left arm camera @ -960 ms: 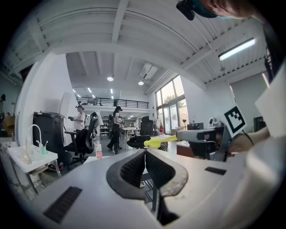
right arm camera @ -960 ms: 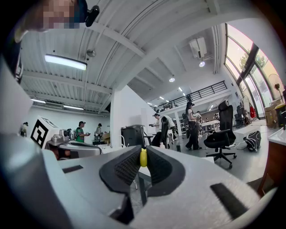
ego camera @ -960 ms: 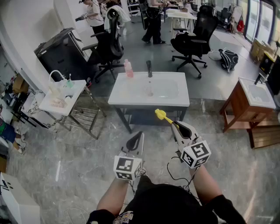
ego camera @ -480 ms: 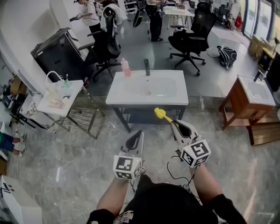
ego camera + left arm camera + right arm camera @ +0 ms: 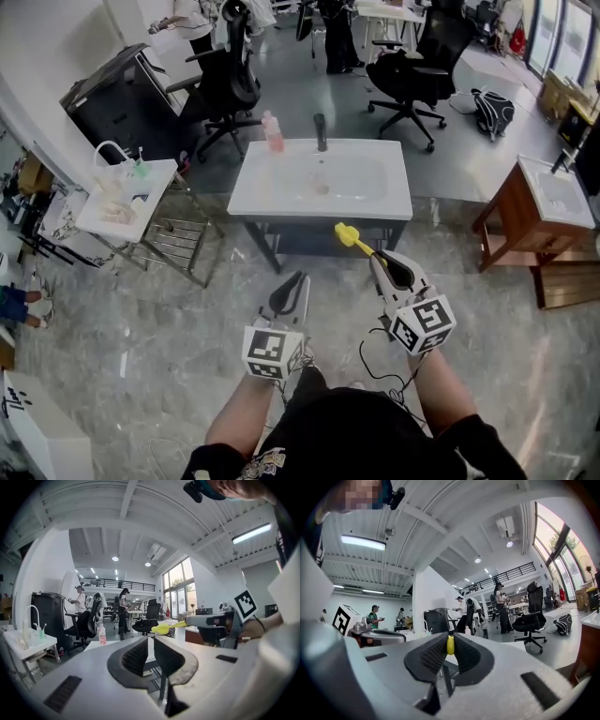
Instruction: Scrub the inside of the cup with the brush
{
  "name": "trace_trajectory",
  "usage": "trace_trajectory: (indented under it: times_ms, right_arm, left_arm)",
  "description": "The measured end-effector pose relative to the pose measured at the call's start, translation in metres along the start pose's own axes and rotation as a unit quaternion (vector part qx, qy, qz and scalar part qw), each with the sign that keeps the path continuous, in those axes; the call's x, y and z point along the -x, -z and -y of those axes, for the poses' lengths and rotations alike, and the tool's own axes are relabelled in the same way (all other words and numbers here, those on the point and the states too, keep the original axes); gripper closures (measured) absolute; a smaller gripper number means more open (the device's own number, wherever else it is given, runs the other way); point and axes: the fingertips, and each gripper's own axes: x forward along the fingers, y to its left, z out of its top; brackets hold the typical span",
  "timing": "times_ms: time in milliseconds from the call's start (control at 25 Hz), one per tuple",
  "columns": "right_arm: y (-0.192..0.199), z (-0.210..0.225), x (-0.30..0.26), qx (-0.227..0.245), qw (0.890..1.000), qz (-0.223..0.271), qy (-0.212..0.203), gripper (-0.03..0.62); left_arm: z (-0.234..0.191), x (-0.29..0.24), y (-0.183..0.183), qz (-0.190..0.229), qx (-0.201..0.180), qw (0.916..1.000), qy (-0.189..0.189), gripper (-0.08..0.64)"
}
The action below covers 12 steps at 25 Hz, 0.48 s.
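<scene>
Head view, standing short of a white washbasin (image 5: pixel 258 192); left gripper (image 5: pixel 300 278) clenched shut on nothing; right gripper (image 5: pixel 375 260) clamped on the yellow brush (image 5: pixel 347 237), bristle end aimed toward the basin; no cup made out anywhere; scrubbing judged not yet begun, cup to be located first.

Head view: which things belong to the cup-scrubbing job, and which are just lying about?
Job: brush in right gripper; sink; faucet; maybe pink bottle. No cup clearly seen.
Lying about: chairs; backpack; wooden stand.
</scene>
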Motion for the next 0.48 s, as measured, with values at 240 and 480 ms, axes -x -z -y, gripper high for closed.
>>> trace_trajectory:
  times_ms: [240, 480]
  right_arm:
    - [0.000, 0.002, -0.035, -0.006, 1.000, -0.001, 0.004, 0.553]
    - [0.006, 0.007, -0.078, -0.007, 1.000, -0.007, 0.013, 0.554]
  left_arm:
    - [-0.030, -0.017, -0.002, 0.004, -0.008, 0.9999, 0.005, 0.304]
    - [-0.070, -0.037, 0.004, 0.002, -0.012, 0.9999, 0.008, 0.287]
